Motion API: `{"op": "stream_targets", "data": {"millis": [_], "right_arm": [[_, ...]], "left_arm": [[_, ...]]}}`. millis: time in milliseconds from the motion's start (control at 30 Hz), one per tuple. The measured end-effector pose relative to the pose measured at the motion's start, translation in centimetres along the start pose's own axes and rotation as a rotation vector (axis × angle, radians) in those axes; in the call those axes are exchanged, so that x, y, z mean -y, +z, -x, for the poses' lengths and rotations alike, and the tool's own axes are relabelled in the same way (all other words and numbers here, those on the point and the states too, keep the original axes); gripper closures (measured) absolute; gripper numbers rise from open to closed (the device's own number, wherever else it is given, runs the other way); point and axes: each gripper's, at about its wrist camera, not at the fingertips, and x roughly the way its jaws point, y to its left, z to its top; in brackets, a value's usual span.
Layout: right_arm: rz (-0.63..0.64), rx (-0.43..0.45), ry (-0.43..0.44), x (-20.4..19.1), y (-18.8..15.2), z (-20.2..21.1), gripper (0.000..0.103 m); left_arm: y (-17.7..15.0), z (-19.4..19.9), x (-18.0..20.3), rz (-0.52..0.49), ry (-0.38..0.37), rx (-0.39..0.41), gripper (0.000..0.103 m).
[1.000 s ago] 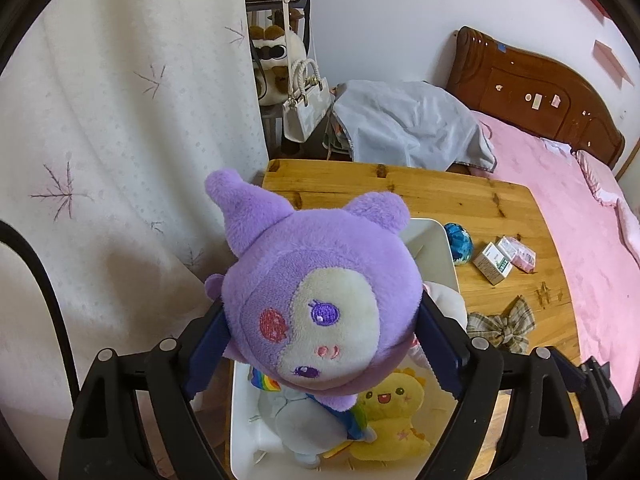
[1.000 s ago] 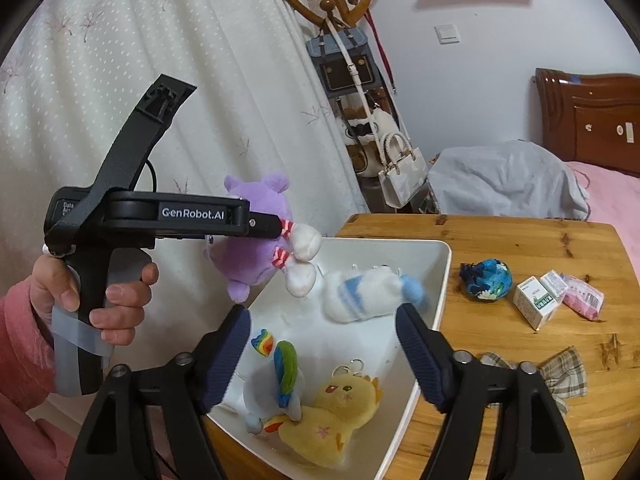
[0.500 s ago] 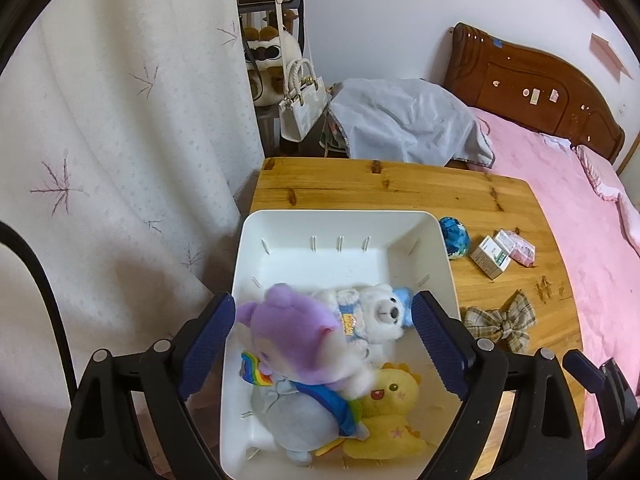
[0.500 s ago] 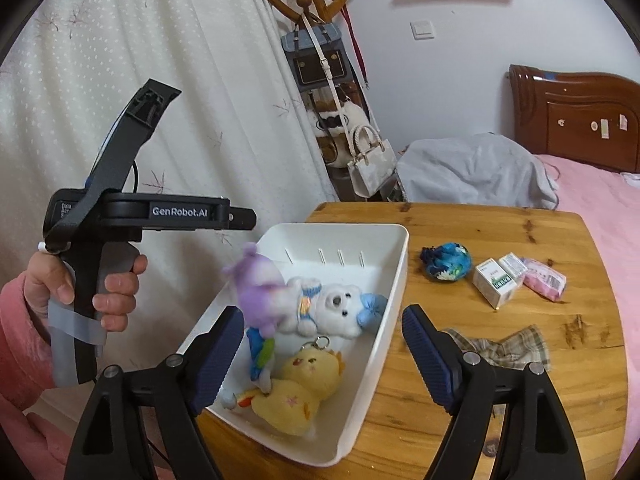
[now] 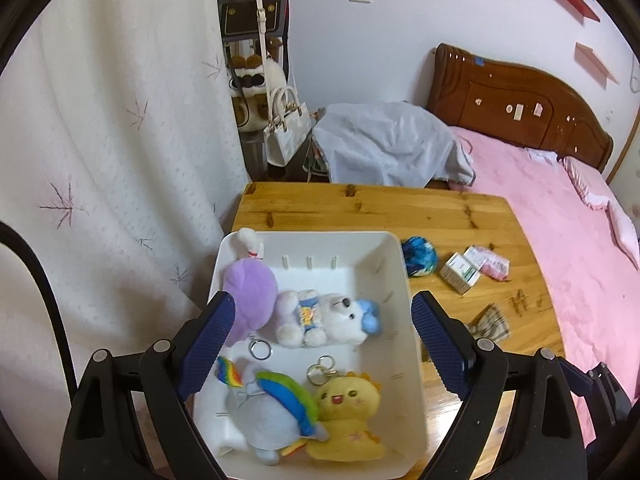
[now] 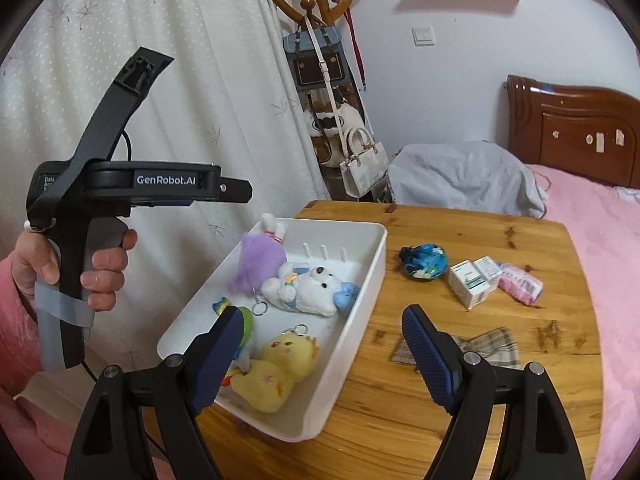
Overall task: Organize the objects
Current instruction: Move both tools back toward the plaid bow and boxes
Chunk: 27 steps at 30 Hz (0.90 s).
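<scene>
A white bin [image 5: 394, 256] [image 6: 374, 256] sits at the left end of the wooden table [image 5: 400, 208]. In it lie a purple plush [image 5: 250, 292] [image 6: 260, 260], a white bear plush [image 5: 328, 318] [image 6: 312, 284], a grey rainbow plush [image 5: 268, 404] and a yellow plush [image 5: 346, 408] [image 6: 280, 368]. My left gripper [image 5: 320, 346] is open and empty above the bin; it also shows in the right wrist view [image 6: 236, 192], held left of the bin. My right gripper [image 6: 324, 354] is open and empty over the bin's near right rim.
On the table right of the bin lie a blue ball [image 5: 418, 256] [image 6: 424, 266], small medicine boxes [image 5: 462, 272] [image 6: 474, 280], a pink packet [image 6: 520, 286] and a plaid bow [image 6: 480, 350]. A curtain [image 5: 120, 140] hangs left; a pink bed [image 5: 560, 220] lies right.
My left gripper opened and let go of the purple plush, which dropped into the bin and settled at its far left. Both grippers pulled back a little.
</scene>
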Motion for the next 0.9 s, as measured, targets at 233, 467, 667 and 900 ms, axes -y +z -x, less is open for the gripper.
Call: {"op": "stream_targets", "data": {"millis": [233,467,667,900], "right_arm": [[0.040,-0.020,-0.002,2.5,0.7,1.9,0.021],[0.095,-0.034,-0.001,5.9,1.5,3.6,0.021],[0.109,-0.042,-0.003,9.6,2.2,4.2,0.021],[0.133,-0.038,-0.010,13.9,3.1,4.0,0.021]], "left_arm": [[0.2,1.3,2.6,0.055,-0.014,0.025,0.011],[0.1,1.8,5.7,0.107,-0.014,0.051,0.011],[-0.2,1.4,8.5,0.157,-0.007,0.042,0.011],[-0.9,0.0,11.1,0.221,0.032,0.023,0.011]]}}
